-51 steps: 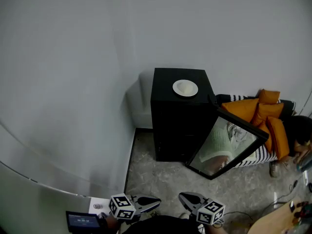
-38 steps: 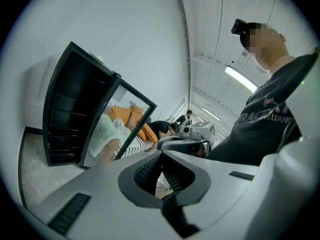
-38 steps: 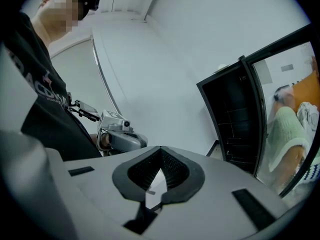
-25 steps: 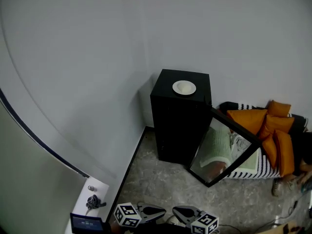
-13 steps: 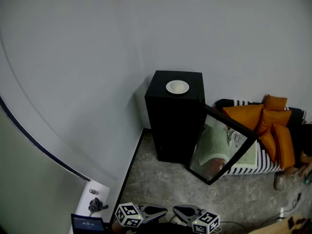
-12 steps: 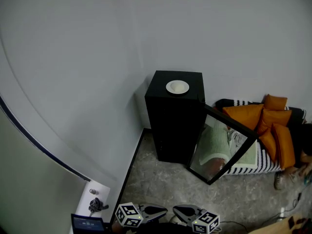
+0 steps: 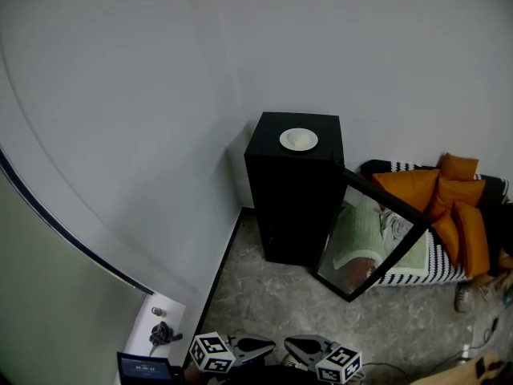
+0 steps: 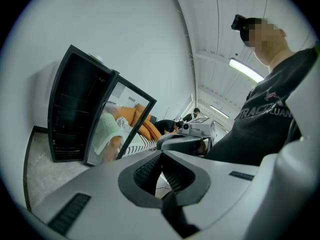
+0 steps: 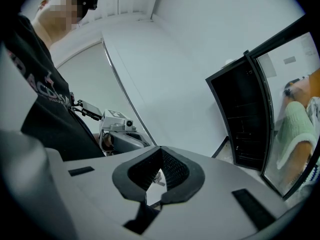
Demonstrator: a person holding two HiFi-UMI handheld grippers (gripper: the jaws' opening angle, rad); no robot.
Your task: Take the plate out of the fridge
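Room: pale grey walls (image 7: 160,95) meet in a corner above a speckled stone floor (image 7: 272,303).
Fridge: a tall black fridge (image 7: 292,191) stands upright on the floor in that corner.
Fridge door: the glass-fronted door (image 7: 370,235) is swung wide open to the right, and its pane mirrors pale shapes.
Fridge interior: dark shelves show in both gripper views; what lies on them cannot be made out.
Plate: a small white plate (image 7: 298,139) lies flat on top of the fridge, near the middle of the lid, not inside.
Sofa: a striped sofa (image 7: 437,255) with orange cushions (image 7: 445,199) sits just beyond the open door.
Left claw: the left claw (image 8: 161,154) is pressed together at the tips with nothing between them, low at the bottom of the head view and well apart from the fridge.
Right claw: the right claw (image 9: 161,149) is likewise pressed together and empty, close beside the left one.
Tabletop: a white tabletop (image 7: 172,311) corner at lower left carries a small dark bundle (image 7: 160,333) and a lit screen (image 7: 143,367).
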